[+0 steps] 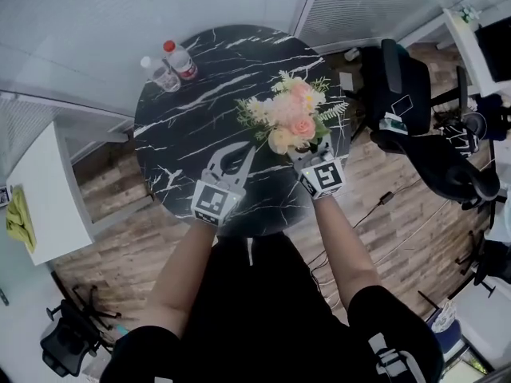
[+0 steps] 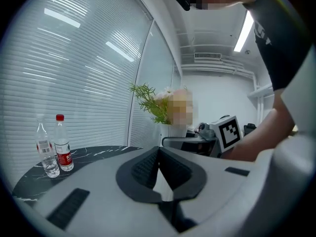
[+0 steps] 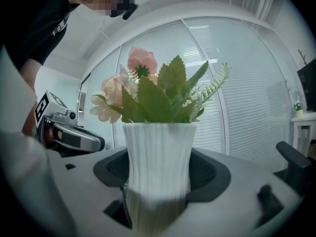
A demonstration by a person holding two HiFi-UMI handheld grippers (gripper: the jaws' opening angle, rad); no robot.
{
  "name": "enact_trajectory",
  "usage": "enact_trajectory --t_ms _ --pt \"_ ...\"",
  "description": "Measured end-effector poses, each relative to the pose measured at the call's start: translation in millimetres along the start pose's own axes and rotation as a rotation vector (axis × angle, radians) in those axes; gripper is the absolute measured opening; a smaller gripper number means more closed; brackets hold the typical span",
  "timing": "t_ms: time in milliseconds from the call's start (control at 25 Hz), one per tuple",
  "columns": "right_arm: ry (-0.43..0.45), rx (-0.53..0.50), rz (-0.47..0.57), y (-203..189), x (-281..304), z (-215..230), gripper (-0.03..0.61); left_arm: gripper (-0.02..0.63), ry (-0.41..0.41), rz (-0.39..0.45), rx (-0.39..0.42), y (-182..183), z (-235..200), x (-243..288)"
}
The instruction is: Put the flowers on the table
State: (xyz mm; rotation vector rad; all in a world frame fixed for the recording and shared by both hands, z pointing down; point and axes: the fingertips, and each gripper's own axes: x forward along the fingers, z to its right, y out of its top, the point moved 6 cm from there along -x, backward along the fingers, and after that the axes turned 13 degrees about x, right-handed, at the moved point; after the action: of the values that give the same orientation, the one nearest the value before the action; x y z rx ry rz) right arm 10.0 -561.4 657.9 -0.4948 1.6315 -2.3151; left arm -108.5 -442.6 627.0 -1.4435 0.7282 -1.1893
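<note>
White vase (image 3: 158,167) of flowers (image 3: 148,95) is clamped in right tongs (image 1: 310,152); left tongs (image 2: 159,154) closed, two bottles (image 1: 182,62) beyond.

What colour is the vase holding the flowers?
White, with fine vertical ribs. The vase shows best in the right gripper view.

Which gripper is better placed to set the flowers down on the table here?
Right. The right gripper is clamped on the white vase of flowers over the table; the left gripper is shut and empty.
</note>
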Motion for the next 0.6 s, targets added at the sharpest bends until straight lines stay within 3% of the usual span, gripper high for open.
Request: enact_trajectory --t_ms 600 --pt "0.027 -0.076 -0.006 -32.2 -6.6 -3.2 0.339 0.012 -0.028 -0.017 0.007 -13.1 16.5 9.5"
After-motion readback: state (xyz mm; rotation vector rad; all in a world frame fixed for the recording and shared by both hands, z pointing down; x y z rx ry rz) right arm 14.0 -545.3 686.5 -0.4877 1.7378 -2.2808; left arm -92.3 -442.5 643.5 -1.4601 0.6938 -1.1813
